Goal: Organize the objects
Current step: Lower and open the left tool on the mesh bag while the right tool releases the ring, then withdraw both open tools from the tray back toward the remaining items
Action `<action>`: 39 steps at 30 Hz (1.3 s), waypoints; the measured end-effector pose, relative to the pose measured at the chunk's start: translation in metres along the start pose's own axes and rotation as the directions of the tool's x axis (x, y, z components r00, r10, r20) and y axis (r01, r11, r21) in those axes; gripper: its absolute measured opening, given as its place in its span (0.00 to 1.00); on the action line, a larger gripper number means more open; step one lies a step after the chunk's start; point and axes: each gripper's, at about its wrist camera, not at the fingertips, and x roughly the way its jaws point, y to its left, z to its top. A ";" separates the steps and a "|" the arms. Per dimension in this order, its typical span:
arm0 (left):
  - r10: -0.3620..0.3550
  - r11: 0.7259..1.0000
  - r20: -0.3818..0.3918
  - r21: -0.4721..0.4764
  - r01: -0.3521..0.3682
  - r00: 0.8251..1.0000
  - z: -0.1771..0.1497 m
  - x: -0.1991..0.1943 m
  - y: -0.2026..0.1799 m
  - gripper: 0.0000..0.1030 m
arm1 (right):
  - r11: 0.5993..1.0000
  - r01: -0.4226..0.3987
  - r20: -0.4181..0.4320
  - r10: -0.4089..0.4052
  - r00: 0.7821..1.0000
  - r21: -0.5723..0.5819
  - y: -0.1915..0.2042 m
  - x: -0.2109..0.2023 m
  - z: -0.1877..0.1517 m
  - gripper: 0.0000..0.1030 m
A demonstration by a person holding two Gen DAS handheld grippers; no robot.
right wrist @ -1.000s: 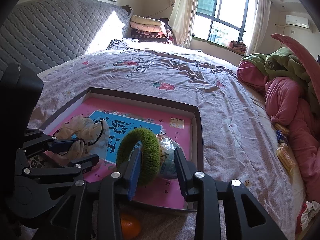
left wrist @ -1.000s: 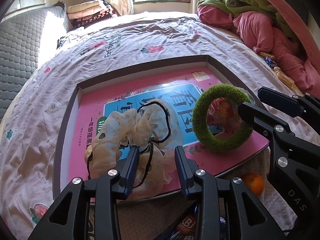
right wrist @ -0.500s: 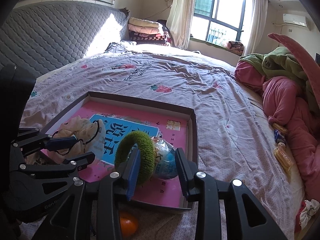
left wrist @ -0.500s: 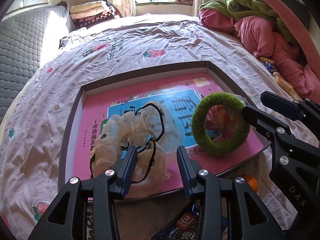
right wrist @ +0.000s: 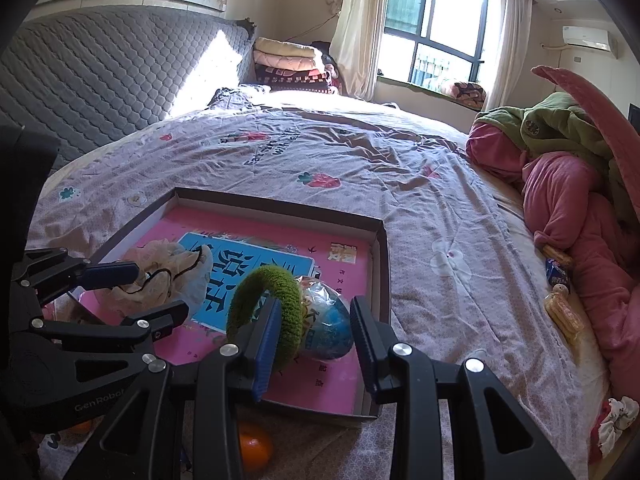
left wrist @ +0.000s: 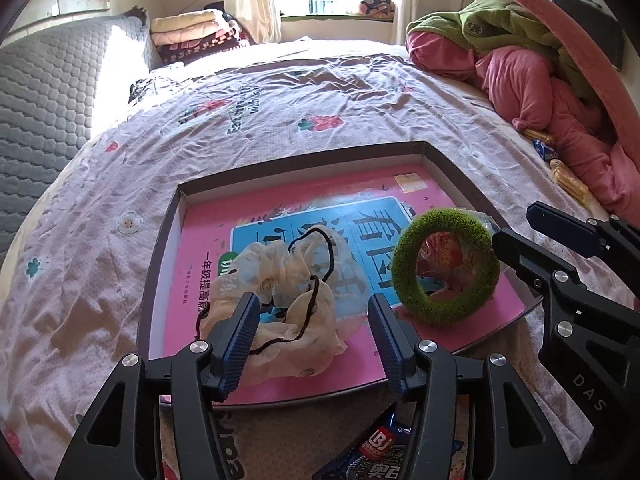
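Book [left wrist: 208, 264] title partly covered by cream scrunchie [left wrist: 280, 304] and green ring [left wrist: 444, 268]; small print too fine to read. Wrapped ball [right wrist: 326, 322] seen only through the ring hole in left view; its label unreadable in both. Snack packet [left wrist: 380, 446] mostly behind left gripper [left wrist: 312, 344], cut by bottom edge. Orange [right wrist: 254, 446] half hidden under tray [right wrist: 384, 264] edge and right gripper [right wrist: 316, 338]. Near tray wall hidden by both grippers

Folded blankets [right wrist: 290, 65] sit stacked beside the quilted grey headboard [right wrist: 100, 80], near a curtained window [right wrist: 434, 28].
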 end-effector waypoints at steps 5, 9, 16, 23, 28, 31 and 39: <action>0.003 1.000 0.011 -0.014 -0.002 1.000 0.002 -0.006 0.004 0.60 | 1.000 0.002 0.003 -0.002 1.000 0.001 -0.001 -0.002 0.001 0.35; 0.005 1.000 0.015 -0.017 -0.005 1.000 0.002 -0.011 0.005 0.60 | 1.000 0.000 0.004 0.000 1.000 0.001 0.000 -0.002 0.002 0.36; 0.010 1.000 0.021 -0.023 -0.009 1.000 0.001 -0.018 0.004 0.64 | 1.000 -0.008 0.011 0.008 1.000 0.006 -0.001 -0.005 0.004 0.45; 0.034 0.998 0.034 -0.045 -0.032 0.999 -0.003 -0.027 0.007 0.66 | 1.000 -0.026 0.022 0.026 0.999 0.011 -0.001 -0.010 0.004 0.49; 0.048 0.998 0.041 -0.052 -0.046 0.998 -0.005 -0.034 0.009 0.67 | 0.998 -0.053 0.031 0.053 0.998 0.019 -0.003 -0.014 0.005 0.54; 0.064 0.996 0.052 -0.062 -0.061 0.997 -0.007 -0.038 0.010 0.68 | 0.998 -0.065 0.032 0.064 0.997 0.019 -0.002 -0.017 0.005 0.55; 0.069 0.995 0.067 -0.074 -0.064 0.995 -0.010 -0.052 0.012 0.70 | 0.996 -0.089 0.052 0.089 0.995 0.007 0.001 -0.026 0.005 0.58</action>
